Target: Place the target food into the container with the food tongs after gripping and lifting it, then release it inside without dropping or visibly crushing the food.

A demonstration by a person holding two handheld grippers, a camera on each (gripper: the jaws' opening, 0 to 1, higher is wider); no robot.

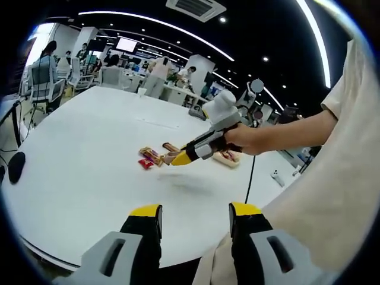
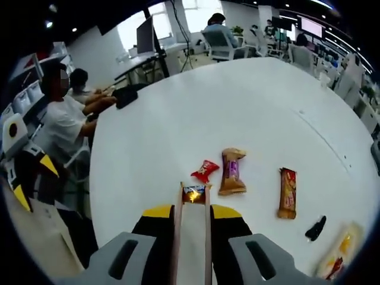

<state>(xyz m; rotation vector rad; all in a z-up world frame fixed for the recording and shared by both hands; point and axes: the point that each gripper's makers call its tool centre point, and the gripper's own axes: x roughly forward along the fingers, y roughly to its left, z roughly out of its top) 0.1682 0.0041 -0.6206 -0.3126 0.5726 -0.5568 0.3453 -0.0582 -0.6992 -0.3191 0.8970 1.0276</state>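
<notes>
In the right gripper view my right gripper (image 2: 192, 212) is shut on a pair of pale food tongs (image 2: 193, 237). The tong tips pinch a small shiny wrapped snack (image 2: 193, 193) just above the white table (image 2: 178, 119). Beyond them lie a red packet (image 2: 205, 171), a brown bar (image 2: 231, 172) and an orange bar (image 2: 287, 193). A clear container (image 2: 339, 256) sits at the lower right. In the left gripper view my left gripper (image 1: 195, 211) hangs open over the near table, and the right gripper (image 1: 189, 153) reaches in from the right above the snacks (image 1: 151, 157), near the container (image 1: 228, 158).
A small black item (image 2: 316, 228) lies beside the container. A black object (image 1: 16, 166) rests at the table's left edge, and a cable (image 1: 249, 178) and a white bottle (image 1: 277, 177) are at the right. People sit at desks beyond the table (image 2: 65, 119).
</notes>
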